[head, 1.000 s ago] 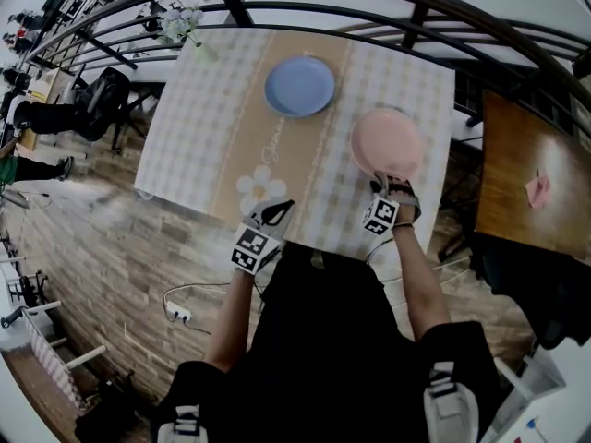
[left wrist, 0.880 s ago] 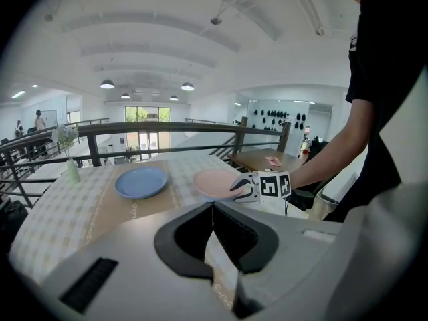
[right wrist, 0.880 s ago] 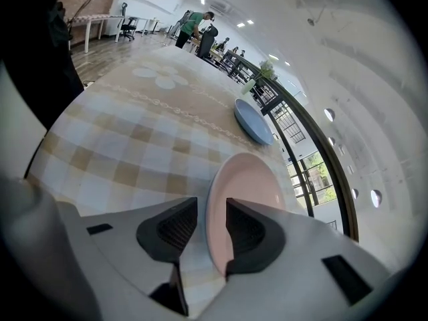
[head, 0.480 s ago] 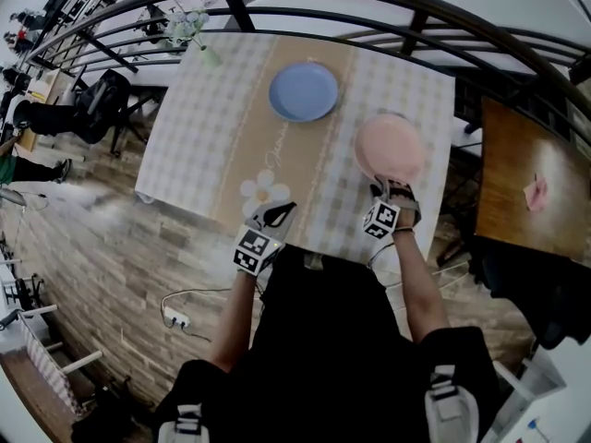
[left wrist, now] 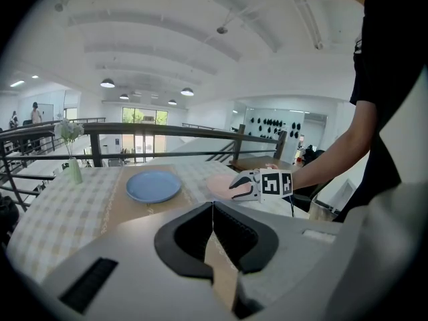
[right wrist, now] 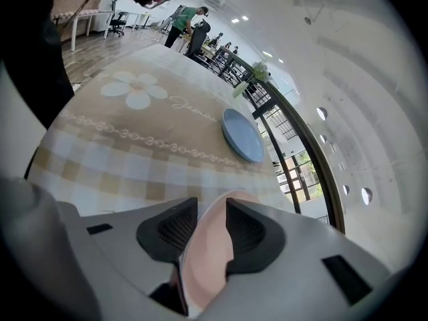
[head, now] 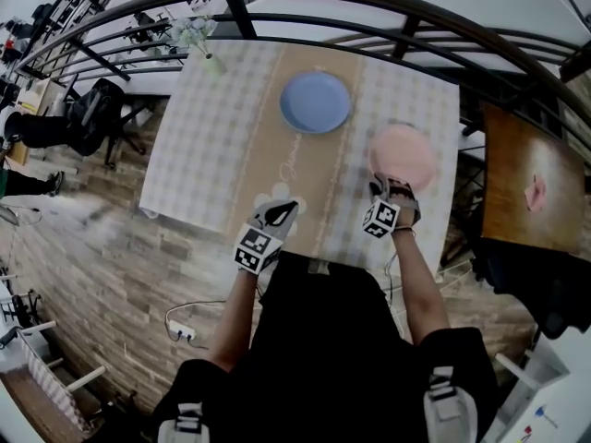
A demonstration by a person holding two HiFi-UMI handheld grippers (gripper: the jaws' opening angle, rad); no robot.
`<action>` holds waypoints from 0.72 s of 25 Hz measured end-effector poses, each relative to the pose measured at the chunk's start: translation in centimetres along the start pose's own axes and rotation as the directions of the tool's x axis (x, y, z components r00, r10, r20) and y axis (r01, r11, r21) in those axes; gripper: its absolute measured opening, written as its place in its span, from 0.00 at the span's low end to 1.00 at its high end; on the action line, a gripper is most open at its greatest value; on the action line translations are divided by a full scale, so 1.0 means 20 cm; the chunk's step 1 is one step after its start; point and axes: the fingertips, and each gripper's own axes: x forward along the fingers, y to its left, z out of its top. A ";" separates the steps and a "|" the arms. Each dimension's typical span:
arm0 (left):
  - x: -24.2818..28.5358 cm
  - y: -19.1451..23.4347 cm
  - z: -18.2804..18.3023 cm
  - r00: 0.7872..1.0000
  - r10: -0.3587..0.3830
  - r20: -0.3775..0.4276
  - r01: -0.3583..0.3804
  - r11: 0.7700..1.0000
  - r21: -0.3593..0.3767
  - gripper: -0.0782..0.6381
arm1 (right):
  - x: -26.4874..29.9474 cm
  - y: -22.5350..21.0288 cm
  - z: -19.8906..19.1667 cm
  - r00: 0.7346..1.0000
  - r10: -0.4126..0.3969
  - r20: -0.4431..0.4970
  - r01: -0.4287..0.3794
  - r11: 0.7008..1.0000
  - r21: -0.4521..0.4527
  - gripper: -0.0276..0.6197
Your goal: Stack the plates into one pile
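1. Checked tablecloth [head: 212, 127] beside a balcony railing [left wrist: 167, 130]: the blue plate [head: 315, 101] lies flat on the tan centre strip and is the likely base of the pile.
2. The right gripper [right wrist: 204, 229] pinches the near rim of the pink plate [head: 404, 153], right of the blue plate, presumably to carry it across.
3. The left gripper [left wrist: 212, 229], nearer the person than the blue plate, has its jaws pressed together and holds nothing.
4. Bare cloth separates the two plates. The table's right edge lies near the pink plate, on its side away from the blue plate.

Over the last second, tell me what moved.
Nothing clearly moved; only the head view shifted slightly. The right gripper stays shut on the near rim of the pink plate, the blue plate lies where it was on the table, and the left gripper stays shut, empty.
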 end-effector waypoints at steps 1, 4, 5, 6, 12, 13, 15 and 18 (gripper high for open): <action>-0.01 0.04 0.00 1.000 -0.005 -0.001 0.005 1.000 0.002 0.11 | 0.02 -0.01 0.04 1.000 -0.003 0.002 0.003 1.000 0.003 0.25; -0.05 0.15 0.00 1.000 -0.017 -0.003 0.017 1.000 0.008 0.11 | 0.07 -0.05 0.18 1.000 -0.012 0.005 0.012 1.000 0.008 0.24; -0.06 0.19 0.00 1.000 -0.020 -0.003 0.020 1.000 0.009 0.11 | 0.09 -0.06 0.22 1.000 -0.013 0.003 0.013 1.000 0.009 0.24; -0.07 0.22 0.01 1.000 -0.023 -0.003 0.023 1.000 0.010 0.11 | 0.10 -0.08 0.26 1.000 -0.015 0.002 0.015 1.000 0.010 0.24; -0.12 0.39 -0.02 0.999 -0.038 -0.008 0.038 0.999 0.012 0.11 | 0.19 -0.11 0.48 1.000 -0.028 0.007 0.028 1.000 0.001 0.24; -0.13 0.42 -0.02 0.999 -0.041 -0.010 0.041 0.999 0.012 0.11 | 0.19 -0.12 0.52 0.999 -0.031 0.008 0.031 1.000 0.001 0.24; -0.15 0.47 -0.02 0.999 -0.048 -0.012 0.048 0.999 0.008 0.11 | 0.22 -0.13 0.58 1.000 -0.026 0.007 0.026 1.000 0.009 0.24; -0.16 0.55 -0.02 0.999 -0.054 -0.004 0.054 0.999 -0.003 0.11 | 0.26 -0.14 0.63 1.000 -0.028 0.003 0.028 1.000 0.014 0.24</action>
